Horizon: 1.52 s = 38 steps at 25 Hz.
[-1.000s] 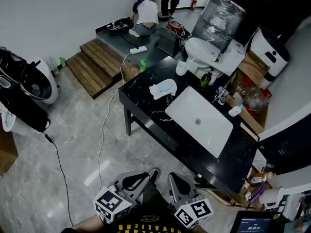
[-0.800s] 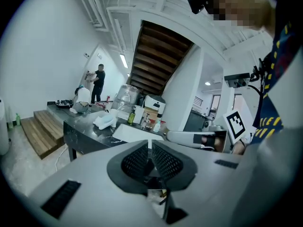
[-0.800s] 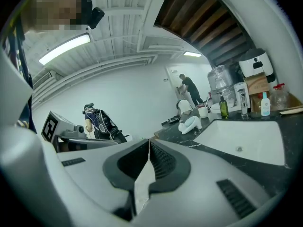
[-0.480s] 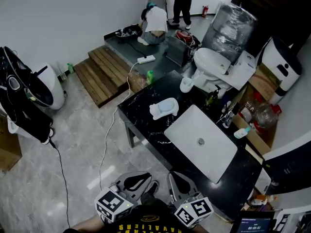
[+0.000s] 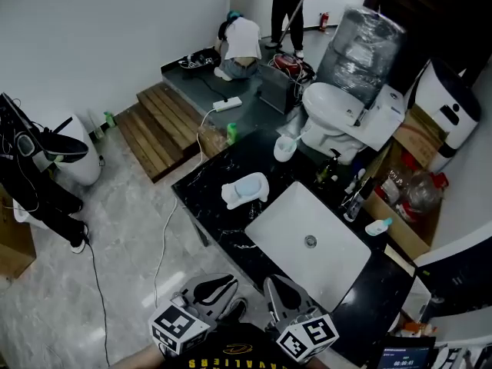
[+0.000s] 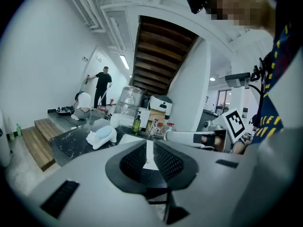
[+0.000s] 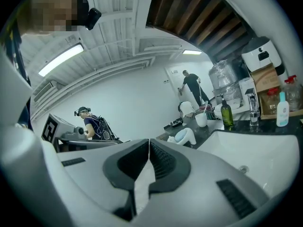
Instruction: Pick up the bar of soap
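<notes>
A pale blue bar of soap (image 5: pixel 251 184) lies in a white dish (image 5: pixel 233 198) on the black marble counter (image 5: pixel 201 198), left of the white sink (image 5: pixel 280 233). The soap (image 6: pixel 102 135) is far ahead in the left gripper view, and the soap (image 7: pixel 181 135) is just as distant in the right gripper view. Both grippers hang low at my body, well short of the counter. My left gripper (image 5: pixel 227 281) shows a narrow slit between its jaws, which are opening, with nothing between them. On my right gripper (image 5: pixel 274 286) the jaws are shut and empty.
A white cup (image 5: pixel 284 148) and bottles (image 5: pixel 354 193) stand along the counter's far edge by the tap. Behind is a toilet (image 5: pixel 330 106) and a wrapped water bottle (image 5: pixel 361 41). A cable (image 5: pixel 164 237) runs over the floor; wooden steps (image 5: pixel 165 125) and two people (image 5: pixel 242 41) are beyond.
The counter and sink have slid down and left in the head view, closer to me. Both grippers stay at the bottom edge. The standing person at the back has shifted.
</notes>
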Tool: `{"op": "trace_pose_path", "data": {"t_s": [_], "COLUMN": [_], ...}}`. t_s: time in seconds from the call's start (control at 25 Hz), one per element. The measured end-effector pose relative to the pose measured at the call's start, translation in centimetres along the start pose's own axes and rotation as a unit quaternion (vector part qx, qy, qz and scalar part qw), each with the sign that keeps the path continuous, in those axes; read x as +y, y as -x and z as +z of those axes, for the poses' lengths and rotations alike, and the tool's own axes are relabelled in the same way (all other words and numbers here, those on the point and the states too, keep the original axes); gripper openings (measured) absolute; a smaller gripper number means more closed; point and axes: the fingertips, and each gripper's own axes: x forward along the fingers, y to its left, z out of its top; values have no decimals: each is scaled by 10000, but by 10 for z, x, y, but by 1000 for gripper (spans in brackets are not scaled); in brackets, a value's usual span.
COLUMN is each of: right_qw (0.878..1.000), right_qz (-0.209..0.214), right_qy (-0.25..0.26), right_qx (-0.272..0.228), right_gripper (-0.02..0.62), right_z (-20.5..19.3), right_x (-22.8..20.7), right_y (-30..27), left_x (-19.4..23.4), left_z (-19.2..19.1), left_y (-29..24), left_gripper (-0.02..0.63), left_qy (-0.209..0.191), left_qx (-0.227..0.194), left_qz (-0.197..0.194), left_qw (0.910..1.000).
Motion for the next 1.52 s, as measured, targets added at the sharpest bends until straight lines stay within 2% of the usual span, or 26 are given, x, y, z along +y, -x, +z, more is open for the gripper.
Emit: {"op": "trace_pose_path", "data": {"t_s": [0.36,0.6,0.88,1.28,1.4,1.52], "right_qw": [9999,9987,9952,9901,9883,9867], "right_qz": [-116,-466,-888,-1273,-1380,-1465], "right_qy": [-90,-172,-355,-529,-591,-658], "right_qx": [-17,-80,-231,-248,-259,-252], "right_gripper": [20,20,20,20,20,20], "right_z": [9,18,33,45,46,47], "right_x": [-22,-45,-69,-96,-104,-111], "right_y": [-14,-24,-52,-97,-106,-115], "left_x": [32,67,123,168,180,194], "left_z": [9,21,33,37,30,20], "left_y": [-21,-48,-91,-147,-160,-176], "left_gripper": [55,57,71,275,291,291], "left_qy": [-56,-325,-453,-864,-1100,-1558], "left_qx": [103,238,499,1104,1403,1753], "left_qz": [181,104,-106,-497,-582,-588], "left_qw": [9998,9991,9977,9889,9823,9703]}}
